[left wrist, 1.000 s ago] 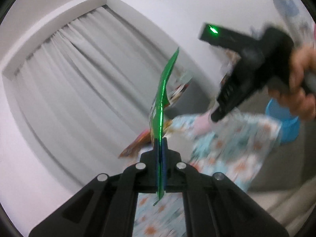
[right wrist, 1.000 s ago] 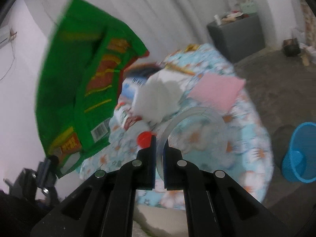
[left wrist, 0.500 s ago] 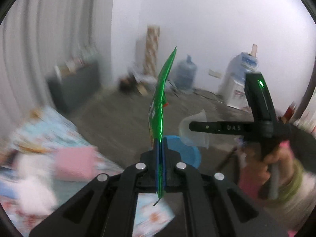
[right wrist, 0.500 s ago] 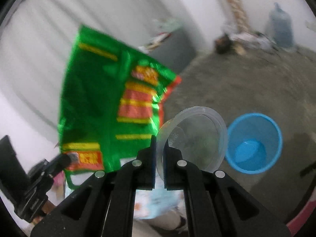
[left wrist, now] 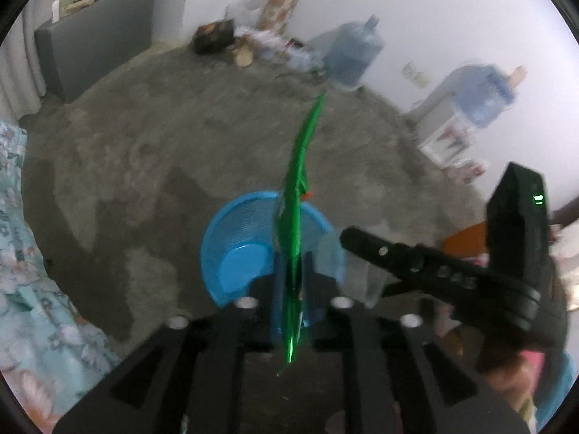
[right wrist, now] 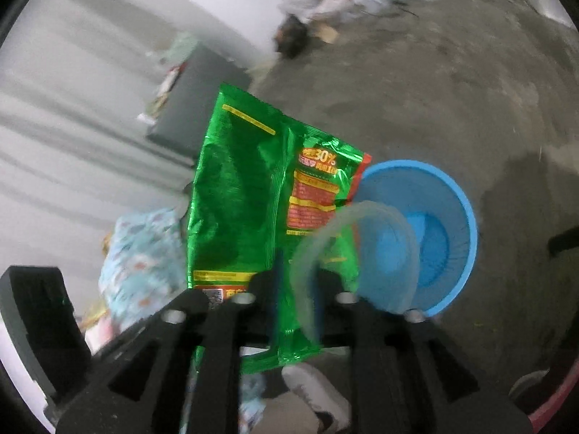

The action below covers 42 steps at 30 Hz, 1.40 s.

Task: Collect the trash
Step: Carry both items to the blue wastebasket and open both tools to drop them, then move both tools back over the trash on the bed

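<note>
Bin [left wrist: 235, 264] below both tools. Left tool [left wrist: 289, 278] just opened, pads apart, green wrapper [left wrist: 295, 195] edge-on between them, long axis pointing away over the bin. Right tool [right wrist: 295, 285] also just opened, clear cup [right wrist: 362, 253] loose between pads, over the bin's near rim.

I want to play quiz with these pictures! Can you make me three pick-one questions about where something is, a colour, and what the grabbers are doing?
1. Where is the bin?
A on the floor
B on a shelf
C on the table

2. What colour is the snack bag?
A red
B green
C white

3. The left hand-held gripper is
A open around the bag
B clamped shut, empty
C missing

Answers: 1 A, grey floor surrounds it. 2 B, shiny green foil. 3 A, gaps show beside the bag; its jaws have just been opening.
</note>
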Available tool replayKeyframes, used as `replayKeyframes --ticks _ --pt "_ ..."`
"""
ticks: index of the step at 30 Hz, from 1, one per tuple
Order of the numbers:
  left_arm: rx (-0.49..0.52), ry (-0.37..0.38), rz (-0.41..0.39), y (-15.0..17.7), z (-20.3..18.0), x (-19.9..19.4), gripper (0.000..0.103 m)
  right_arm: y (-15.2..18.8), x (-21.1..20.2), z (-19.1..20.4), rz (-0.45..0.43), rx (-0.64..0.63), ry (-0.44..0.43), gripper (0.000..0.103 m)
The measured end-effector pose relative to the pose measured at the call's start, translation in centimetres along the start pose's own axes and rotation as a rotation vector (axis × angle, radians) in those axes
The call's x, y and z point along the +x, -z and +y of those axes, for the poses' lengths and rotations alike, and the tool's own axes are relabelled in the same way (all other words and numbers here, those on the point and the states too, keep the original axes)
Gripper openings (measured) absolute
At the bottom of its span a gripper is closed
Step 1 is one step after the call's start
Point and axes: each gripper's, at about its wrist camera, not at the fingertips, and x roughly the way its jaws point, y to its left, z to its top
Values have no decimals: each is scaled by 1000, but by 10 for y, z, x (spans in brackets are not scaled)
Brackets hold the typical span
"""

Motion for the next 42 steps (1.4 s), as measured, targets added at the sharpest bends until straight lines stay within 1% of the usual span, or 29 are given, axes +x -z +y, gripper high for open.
replayKeyframes --ticks 1,3,4,5,7,11,13,15,17,19,22,24,27,29,31,33,34,37,40,42 --pt "-4 -29 13 -4 1 14 39 -1 7 -7 4 13 19 50" --pt "-14 -78 38 -3 4 33 49 -4 21 -25 24 43 59 51" --pt "-16 -101 44 1 3 37 52 -3 30 -33 43 60 73 53" --pt "-14 -107 46 3 1 37 53 -1 36 -41 57 79 81 53" --pt "-2 -91 43 2 1 39 60 4 43 -46 75 95 59 55" --pt "-1 -94 26 11 0 21 63 5 45 -51 83 85 43 59" --pt "-1 -102 20 11 1 11 63 -10 48 -52 78 88 41 62" --pt "8 -101 2 13 1 -5 64 -10 44 -57 73 91 32 64" --pt "25 -106 -23 16 -1 -26 65 -2 52 -62 74 94 36 68" --pt "34 -106 -39 18 0 -43 67 1 61 -61 89 91 34 74" --pt "34 -88 -68 27 2 -77 69 2 74 -63 114 71 4 82" --pt "28 -74 -90 36 6 -102 70 3 85 -67 133 79 -9 84" --pt "32 -70 -131 52 13 -139 72 6 104 -81 190 127 37 84" --pt "35 -73 -165 67 21 -165 73 13 115 -90 258 145 110 84" --pt "36 -77 -191 82 29 -187 74 18 115 -92 294 136 145 84" --pt "34 -78 -222 96 38 -206 75 19 106 -88 285 115 141 84" --pt "29 -87 -250 107 44 -220 76 18 99 -83 272 106 134 84" --pt "18 -109 -308 133 58 -247 77 12 76 -61 228 73 88 84" --pt "0 -176 -369 170 76 -278 79 3 49 -22 178 1 12 84" --pt "-13 -209 -402 191 86 -293 81 2 28 16 146 -72 -55 84"
